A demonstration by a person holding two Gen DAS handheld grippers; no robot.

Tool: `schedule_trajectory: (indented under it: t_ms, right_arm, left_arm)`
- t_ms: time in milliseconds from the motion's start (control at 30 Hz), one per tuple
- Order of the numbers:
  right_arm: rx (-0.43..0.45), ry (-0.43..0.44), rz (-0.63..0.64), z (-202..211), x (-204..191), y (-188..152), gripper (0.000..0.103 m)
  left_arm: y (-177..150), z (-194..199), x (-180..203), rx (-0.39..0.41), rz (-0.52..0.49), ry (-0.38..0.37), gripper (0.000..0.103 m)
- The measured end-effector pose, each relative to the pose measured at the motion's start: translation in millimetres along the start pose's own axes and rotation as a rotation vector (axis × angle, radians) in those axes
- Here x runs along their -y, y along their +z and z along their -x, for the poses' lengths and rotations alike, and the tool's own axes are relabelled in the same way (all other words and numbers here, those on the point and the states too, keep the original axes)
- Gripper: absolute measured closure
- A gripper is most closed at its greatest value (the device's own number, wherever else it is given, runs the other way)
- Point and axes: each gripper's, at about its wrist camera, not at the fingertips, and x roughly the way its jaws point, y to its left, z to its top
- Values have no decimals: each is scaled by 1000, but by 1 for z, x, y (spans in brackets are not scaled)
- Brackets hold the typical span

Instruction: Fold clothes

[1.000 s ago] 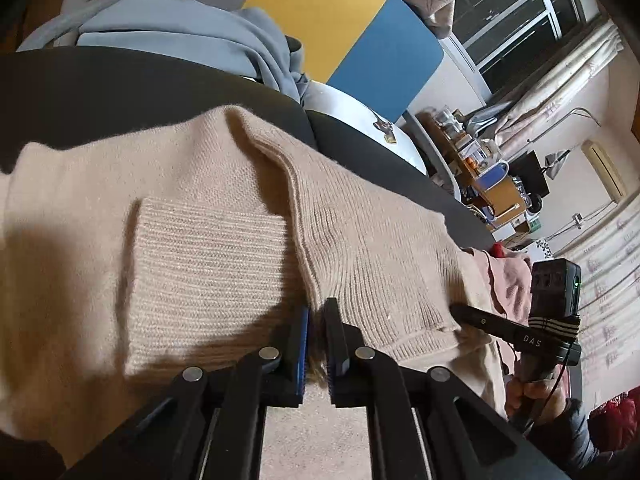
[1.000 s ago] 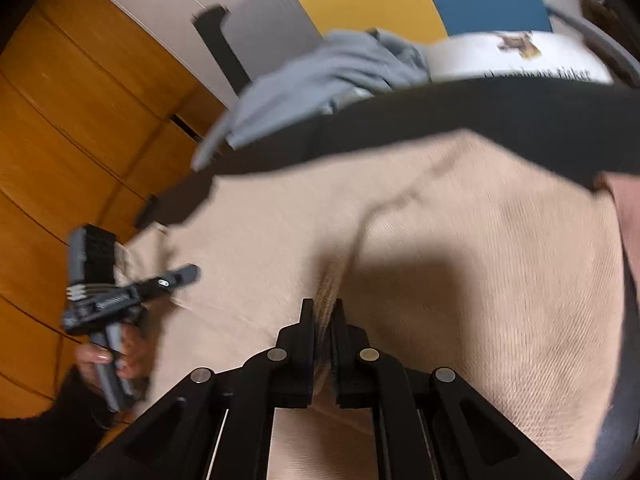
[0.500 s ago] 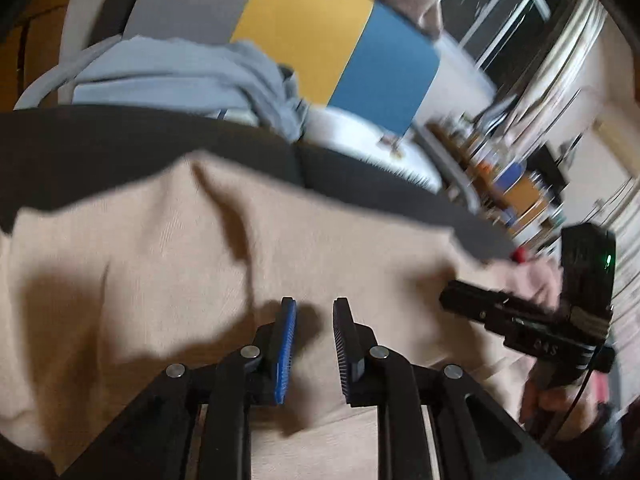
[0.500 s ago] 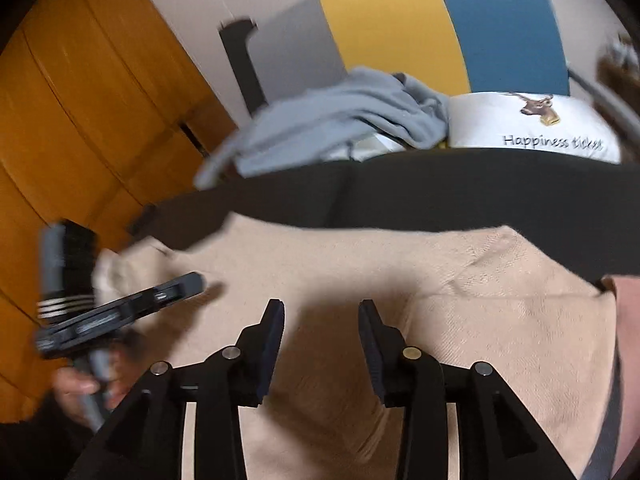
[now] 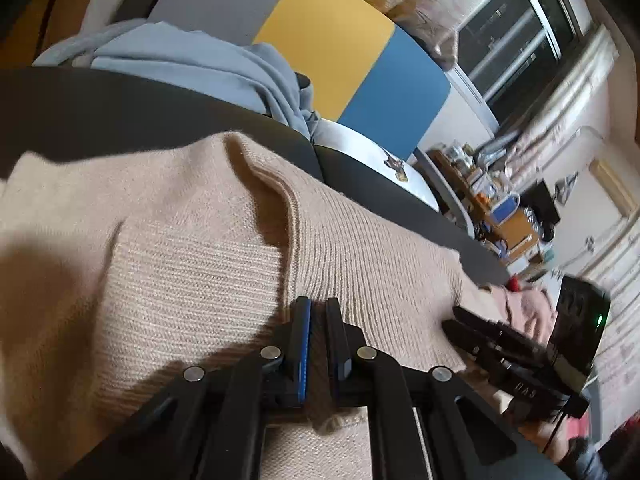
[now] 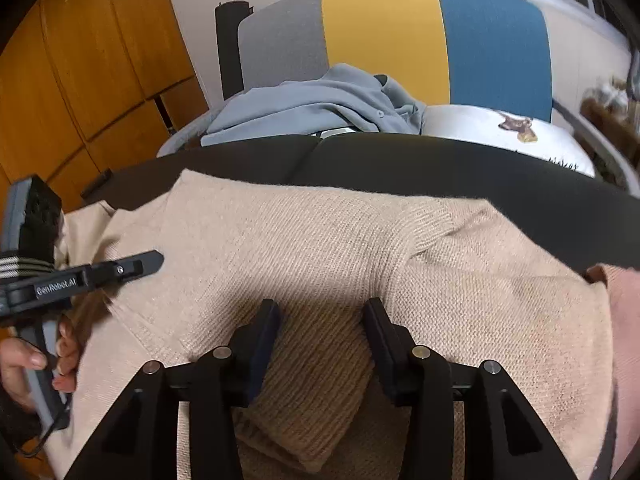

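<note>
A beige knit sweater point(image 5: 192, 248) lies spread on a dark surface point(image 5: 120, 116), with a sleeve folded over its body. My left gripper point(image 5: 317, 304) hovers low over the sweater, its jaws nearly closed with a narrow gap and nothing between them. It shows at the left in the right wrist view point(image 6: 152, 260). My right gripper point(image 6: 320, 312) is open above the folded ribbed sleeve cuff point(image 6: 316, 392) and the sweater point(image 6: 304, 240). It shows at the right in the left wrist view point(image 5: 460, 320).
A grey-blue garment point(image 6: 320, 108) and a white printed garment point(image 6: 500, 128) lie behind the dark surface, against a grey, yellow and blue backrest point(image 6: 384, 36). A pink garment point(image 6: 624, 320) lies at the right. Wooden cabinets point(image 6: 80, 60) stand at the left.
A second ago both grippers were shut on the sweater. Both then opened and let it go. My left jaws have since narrowed again; my right jaws have opened wider.
</note>
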Motion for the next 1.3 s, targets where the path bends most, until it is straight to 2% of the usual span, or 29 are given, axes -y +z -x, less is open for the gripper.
schedule_trajectory:
  t_ms: [67,133,233,333,500,567,667,767,900,1000,1133,1300]
  right_arm:
    - [2,-21,16,0,-5,-3,55]
    - [2,-33,26,0,-7,-4,54]
    - [4,-37,27,1,-7,-4,53]
    - [5,-37,26,0,-6,-2,53]
    - [6,-36,27,-1,-6,-2,51]
    - [7,-31,24,-1,-5,-2,51]
    - [9,-23,19,-1,-4,-2,50]
    - [11,-16,15,0,-2,-2,49]
    - [13,-6,9,0,-1,-2,48]
    - [14,6,7,0,-1,-2,45]
    - [13,17,11,0,-2,-2,41]
    - [10,24,18,-1,-3,-1,36]
  left_arm:
    - [-2,6,2,5,30,2,95]
    - [-5,25,3,18,29,19,85]
    - [0,60,-18,30,82,66,83]
    - [22,94,-51,62,148,151,83]
    - [80,171,-117,195,318,332,77]
    - [102,196,-143,215,391,404,76]
    - [119,216,-184,197,533,402,73]
    - [127,224,-213,185,646,437,73]
    - [129,220,-233,147,727,462,73]
    - [128,221,-232,154,728,514,73]
    - [124,219,-236,135,721,542,72]
    - [122,201,-252,98,759,561,72]
